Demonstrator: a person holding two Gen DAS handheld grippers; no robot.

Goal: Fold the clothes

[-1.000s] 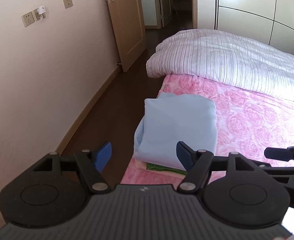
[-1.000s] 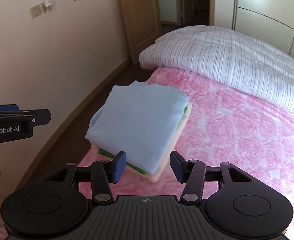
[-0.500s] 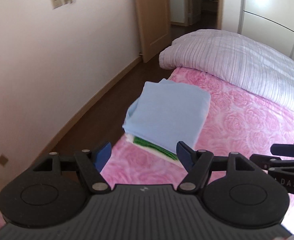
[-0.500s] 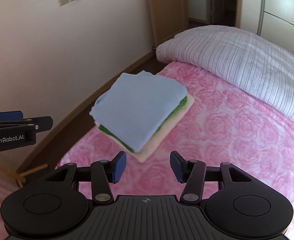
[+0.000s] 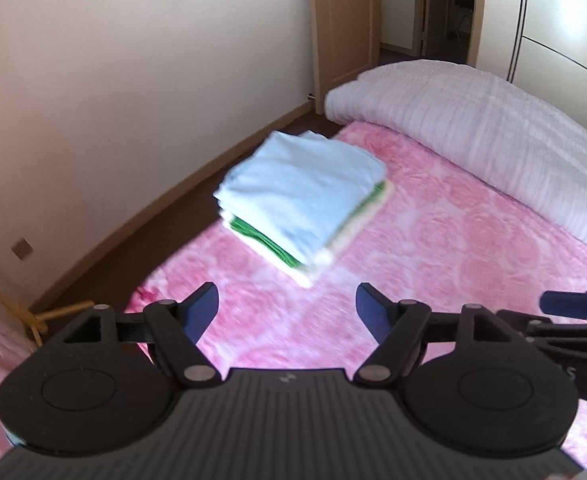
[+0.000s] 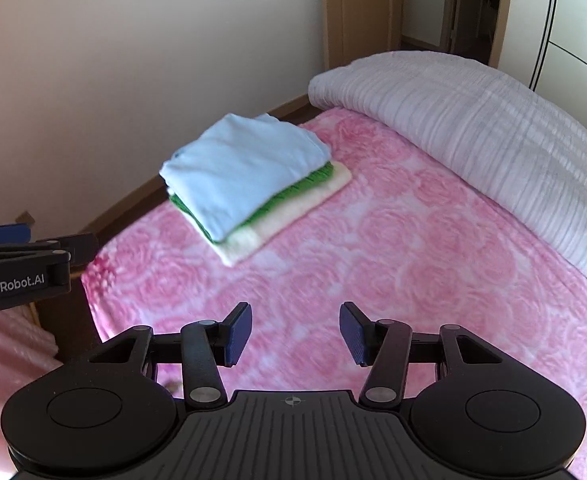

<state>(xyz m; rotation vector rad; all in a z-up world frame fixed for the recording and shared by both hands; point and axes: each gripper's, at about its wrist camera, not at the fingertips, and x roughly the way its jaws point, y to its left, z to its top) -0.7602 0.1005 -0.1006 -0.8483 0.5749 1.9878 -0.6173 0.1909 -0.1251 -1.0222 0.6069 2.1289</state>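
Observation:
A stack of folded clothes point(image 5: 305, 200) point(image 6: 245, 176) lies near the left edge of the pink rose-patterned bed point(image 5: 433, 280) point(image 6: 393, 260): a light blue piece on top, a green one under it, a cream one at the bottom. My left gripper point(image 5: 287, 310) hangs open over bare bedspread, well short of the stack, with nothing between its blue pads. My right gripper point(image 6: 295, 330) is open too and holds nothing, also short of the stack. Each gripper shows at the edge of the other's view, the right gripper point(image 5: 565, 306) and the left gripper point(image 6: 21, 248).
A rolled white striped duvet point(image 5: 473, 128) point(image 6: 473, 128) lies across the far end of the bed. A cream wall point(image 5: 113, 100) and a strip of dark floor point(image 5: 165, 232) run along the left. A wooden door point(image 5: 341, 20) stands at the back, a pale wardrobe point(image 5: 565, 32) beyond the duvet.
Both grippers have pulled back from the stack, which now sits farther off and fully on show. Both stayed open and bare. More pink bedspread lies under them.

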